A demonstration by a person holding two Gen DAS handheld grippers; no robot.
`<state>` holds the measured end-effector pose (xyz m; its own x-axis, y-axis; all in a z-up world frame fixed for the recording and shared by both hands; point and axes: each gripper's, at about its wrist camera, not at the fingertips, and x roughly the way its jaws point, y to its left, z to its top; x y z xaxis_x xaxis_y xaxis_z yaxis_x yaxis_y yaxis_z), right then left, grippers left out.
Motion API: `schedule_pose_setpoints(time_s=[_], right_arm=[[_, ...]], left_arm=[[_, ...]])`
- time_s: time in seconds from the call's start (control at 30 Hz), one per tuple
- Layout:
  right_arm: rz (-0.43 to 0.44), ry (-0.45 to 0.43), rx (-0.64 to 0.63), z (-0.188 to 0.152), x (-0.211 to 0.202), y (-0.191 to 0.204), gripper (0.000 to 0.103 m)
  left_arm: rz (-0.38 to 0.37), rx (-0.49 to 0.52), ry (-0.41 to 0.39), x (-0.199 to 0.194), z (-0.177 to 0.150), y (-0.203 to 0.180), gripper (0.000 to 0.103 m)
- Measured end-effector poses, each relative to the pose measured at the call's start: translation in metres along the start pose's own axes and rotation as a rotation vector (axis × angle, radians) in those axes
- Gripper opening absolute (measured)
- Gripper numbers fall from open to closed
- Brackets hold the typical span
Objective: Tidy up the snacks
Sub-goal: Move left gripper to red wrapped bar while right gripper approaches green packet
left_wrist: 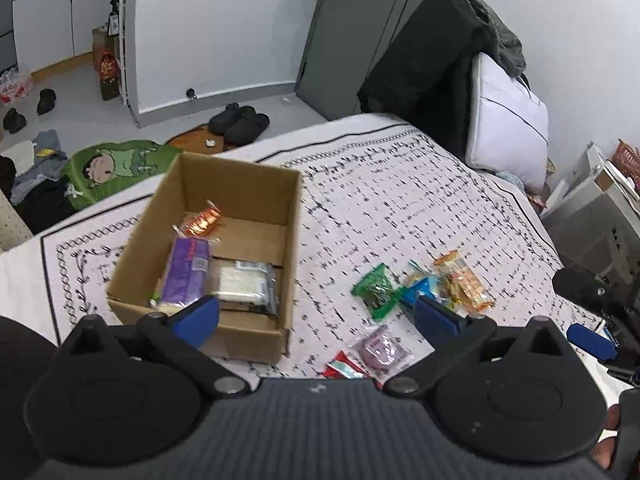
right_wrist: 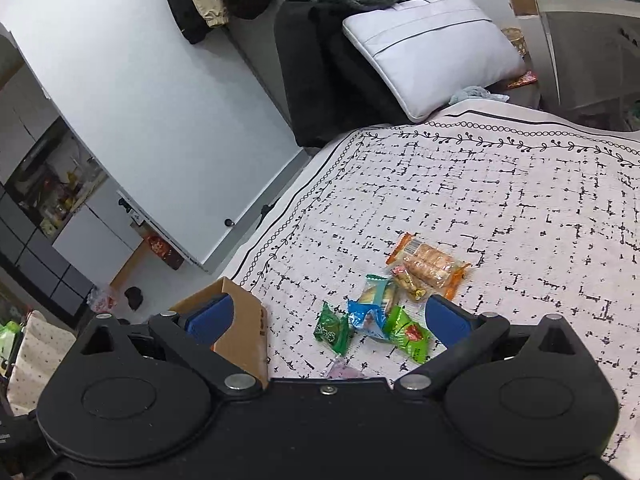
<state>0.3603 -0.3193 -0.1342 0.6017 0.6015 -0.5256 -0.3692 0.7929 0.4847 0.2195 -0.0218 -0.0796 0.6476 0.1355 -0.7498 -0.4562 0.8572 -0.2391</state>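
An open cardboard box (left_wrist: 244, 184) stands on the patterned cloth; it holds an orange packet (left_wrist: 201, 220), a purple packet (left_wrist: 188, 272) and a white packet (left_wrist: 244, 282). Loose snacks lie to its right: a green packet (left_wrist: 376, 290), a blue one (left_wrist: 418, 286), an orange cracker pack (left_wrist: 464, 280), a purple one (left_wrist: 380, 350) and a red one (left_wrist: 344, 370). My left gripper (left_wrist: 316, 318) is open and empty above the box's near right corner. My right gripper (right_wrist: 326, 320) is open and empty above the green (right_wrist: 408, 338), blue (right_wrist: 370, 314) and cracker (right_wrist: 430, 266) packets; the box corner (right_wrist: 240, 320) is at its left.
The cloth covers a bed (right_wrist: 520, 208). A white pillow (right_wrist: 432, 48) and dark clothes (right_wrist: 320, 72) lie at its far end. Slippers (left_wrist: 240, 122) and a green mat (left_wrist: 108, 170) are on the floor beyond the box. A white cabinet (left_wrist: 600, 208) stands right.
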Motion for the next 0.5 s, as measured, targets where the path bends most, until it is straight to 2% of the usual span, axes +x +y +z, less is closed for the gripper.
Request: schedule_pose_setpoints(time_s=[0.2, 0.3, 0.5], right_arm=[[-0.029, 0.016, -0.013, 0.003, -0.003, -0.006, 0.103], [-0.045, 0.016, 0.019, 0.004, -0.002, -0.016, 0.103], [-0.089, 0.057, 0.06, -0.001, 0.014, -0.032, 0.103]], left_arm=[[-0.016, -0.003, 0.032, 0.005, -0.007, -0.013, 0.103], [-0.049, -0.034, 0.066, 0.013, -0.012, -0.018, 0.103], [-0.027, -0.069, 0.097, 0.032, -0.029, -0.027, 0.102]])
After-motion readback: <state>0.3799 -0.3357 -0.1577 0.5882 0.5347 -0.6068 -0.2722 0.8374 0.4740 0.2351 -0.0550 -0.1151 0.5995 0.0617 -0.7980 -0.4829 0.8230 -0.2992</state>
